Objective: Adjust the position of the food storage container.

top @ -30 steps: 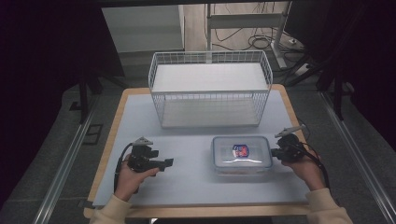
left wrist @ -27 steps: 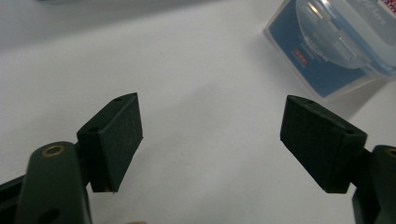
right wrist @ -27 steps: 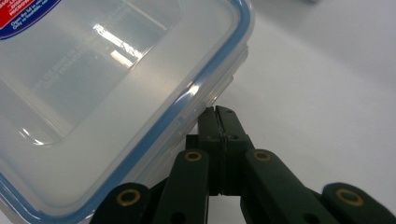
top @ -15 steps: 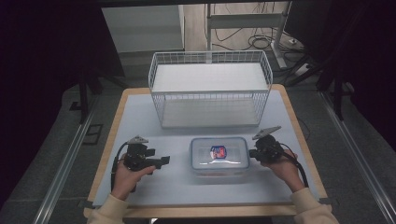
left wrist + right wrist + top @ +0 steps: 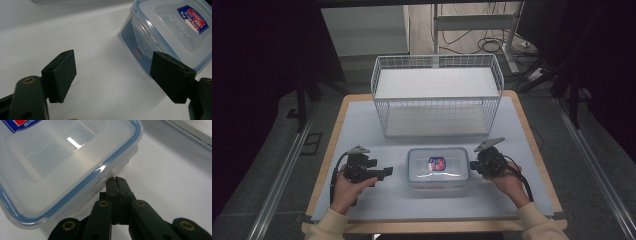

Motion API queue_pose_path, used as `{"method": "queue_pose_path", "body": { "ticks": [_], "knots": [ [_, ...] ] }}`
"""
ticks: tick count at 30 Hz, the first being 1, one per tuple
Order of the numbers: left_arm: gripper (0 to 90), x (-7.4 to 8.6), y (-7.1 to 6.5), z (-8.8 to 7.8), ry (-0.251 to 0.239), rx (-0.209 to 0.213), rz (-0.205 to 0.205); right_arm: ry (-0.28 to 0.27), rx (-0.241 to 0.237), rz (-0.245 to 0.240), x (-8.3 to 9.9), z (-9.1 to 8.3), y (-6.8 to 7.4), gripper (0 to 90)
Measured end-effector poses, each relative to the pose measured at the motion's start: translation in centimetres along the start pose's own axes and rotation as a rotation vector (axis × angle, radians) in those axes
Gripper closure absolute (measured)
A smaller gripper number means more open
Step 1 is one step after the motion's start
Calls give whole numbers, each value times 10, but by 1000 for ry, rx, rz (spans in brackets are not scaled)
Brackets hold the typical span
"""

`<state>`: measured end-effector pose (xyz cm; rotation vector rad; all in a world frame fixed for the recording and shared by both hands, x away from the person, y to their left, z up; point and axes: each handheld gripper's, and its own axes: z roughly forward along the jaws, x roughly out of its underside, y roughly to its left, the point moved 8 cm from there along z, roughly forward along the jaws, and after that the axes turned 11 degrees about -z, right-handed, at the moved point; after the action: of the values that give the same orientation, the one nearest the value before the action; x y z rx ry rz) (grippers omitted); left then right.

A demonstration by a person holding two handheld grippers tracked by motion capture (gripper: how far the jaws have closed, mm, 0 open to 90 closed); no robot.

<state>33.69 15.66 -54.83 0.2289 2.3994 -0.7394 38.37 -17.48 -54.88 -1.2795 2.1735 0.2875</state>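
Note:
A clear plastic food container (image 5: 438, 167) with a blue-rimmed lid and a red and blue label lies flat at the front middle of the table. My right gripper (image 5: 473, 165) is at its right side. In the right gripper view the jaws are shut with nothing between them, and the tips (image 5: 116, 181) touch the container (image 5: 62, 157) just under the lid's rim. My left gripper (image 5: 387, 172) rests to the left of the container, a short gap away, and points at it. In the left gripper view its jaws (image 5: 112, 67) stand open and empty, with the container (image 5: 172, 32) ahead at the upper right.
A white wire basket (image 5: 437, 95) stands at the back middle of the white table top (image 5: 362, 130), just behind the container. The table's wooden edge (image 5: 542, 165) runs close to the right hand. Dark floor and rails lie on both sides.
The right gripper has moved left with its shut tips against the container, and the container has slid left with it towards the table's middle. The left gripper has stayed put.

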Motion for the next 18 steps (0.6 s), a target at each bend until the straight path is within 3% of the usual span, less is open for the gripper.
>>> {"method": "queue_pose_path", "body": {
  "ticks": [10,18],
  "knots": [
    [215,-1,3,-2,-12,-8,-9,-119,15,122,17,-32,-22,900],
    [212,-3,1,-5,-28,0,-16,-164,4,187,29,-40,-30,899]
  ]
}}
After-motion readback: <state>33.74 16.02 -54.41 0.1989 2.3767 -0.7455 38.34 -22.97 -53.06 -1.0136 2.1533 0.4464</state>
